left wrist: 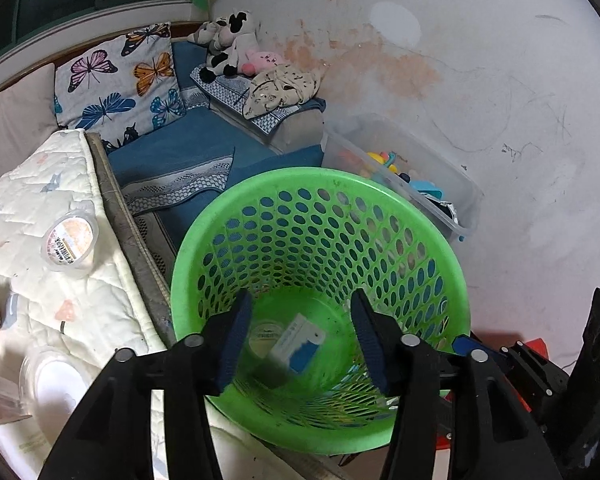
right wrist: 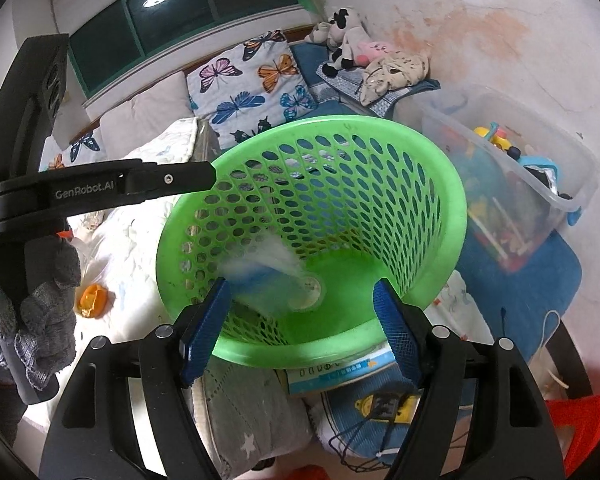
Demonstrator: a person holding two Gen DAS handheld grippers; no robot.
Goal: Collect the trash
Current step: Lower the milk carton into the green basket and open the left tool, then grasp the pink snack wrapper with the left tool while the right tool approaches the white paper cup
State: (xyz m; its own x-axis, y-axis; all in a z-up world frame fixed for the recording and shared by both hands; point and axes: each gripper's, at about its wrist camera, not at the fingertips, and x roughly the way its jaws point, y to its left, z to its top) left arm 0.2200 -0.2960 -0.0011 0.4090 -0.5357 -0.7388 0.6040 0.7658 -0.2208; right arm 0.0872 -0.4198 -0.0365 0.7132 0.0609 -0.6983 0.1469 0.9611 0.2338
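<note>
I see one green perforated basket [left wrist: 400, 216] below both claws. My left claw [left wrist: 300, 336] hangs open over its mouth, nothing between the pads. My right claw [right wrist: 302, 328] is open too, empty, straddling the basket's near rim. Two pieces of trash lie at the bottom: a white-and-blue carton [left wrist: 298, 344], blurred in the right view, and a round clear lid [left wrist: 265, 338] beside it. On the quilted bed [left wrist: 32, 200] left of the basket, I count two plastic cups [left wrist: 70, 242] and one orange scrap [right wrist: 93, 300].
</note>
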